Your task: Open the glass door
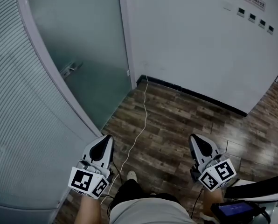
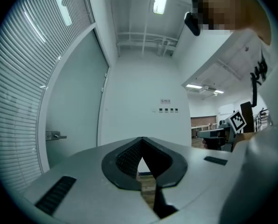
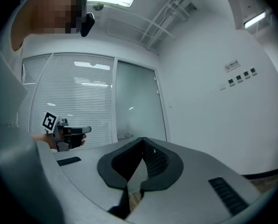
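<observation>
A person stands on the wood floor (image 1: 176,120) facing a frosted glass door (image 1: 90,36), which is shut in the corner between a slatted partition (image 1: 17,115) and a white wall (image 1: 199,41). Both tools are held level and well short of the door. The left gripper (image 1: 106,141) has its jaws closed tip to tip with nothing between them. The right gripper (image 1: 195,141) is likewise closed and empty. The door lies ahead and to the left of both. Its metal handle (image 1: 70,70) sits on the door's left edge, close to the partition post. The handle is a short lever whose long axis runs level across the glass, with its free end pointing toward the wall side. The left gripper is plainly the nearer of the two, and in its own view the handle shows off to the left of the jaw line. The right gripper is further away, across the person's body, with a thin cable (image 1: 141,120) trailing over the floor between them. The coming reach therefore looks like one for the left hand, going forward and to the left. Its jaws would probably need to part before they could close over the level lever. Which way the door swings cannot be told from here.
</observation>
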